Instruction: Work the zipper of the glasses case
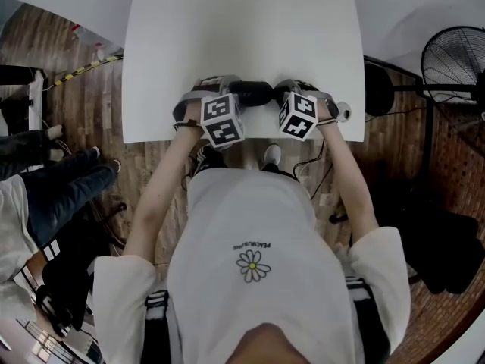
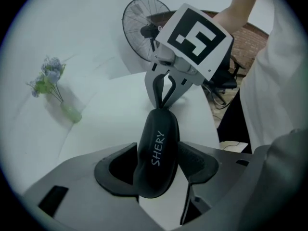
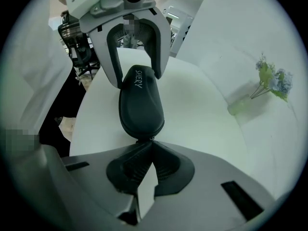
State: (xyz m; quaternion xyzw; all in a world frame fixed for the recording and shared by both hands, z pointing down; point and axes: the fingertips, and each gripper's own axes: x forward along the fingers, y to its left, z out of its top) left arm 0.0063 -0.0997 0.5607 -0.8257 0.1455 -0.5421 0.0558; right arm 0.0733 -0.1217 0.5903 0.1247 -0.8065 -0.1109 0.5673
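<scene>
White surface (image 1: pixel 242 51): glasses case (image 3: pixel 141 107) lettered "SHERY"; flower sprig (image 2: pixel 48 81) and fan (image 2: pixel 144 28) beyond it. Left claw (image 2: pixel 157 160) spread astride case, right claw (image 3: pixel 150 146) pressed together.

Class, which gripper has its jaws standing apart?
The left gripper: its jaws flank the glasses case, while the right gripper has them shut at the case's end.

The right gripper (image 3: pixel 149 141) is pinched closed at the near tip of the black glasses case (image 3: pixel 140 102); the left gripper (image 3: pixel 137 78) straddles its far end.
</scene>
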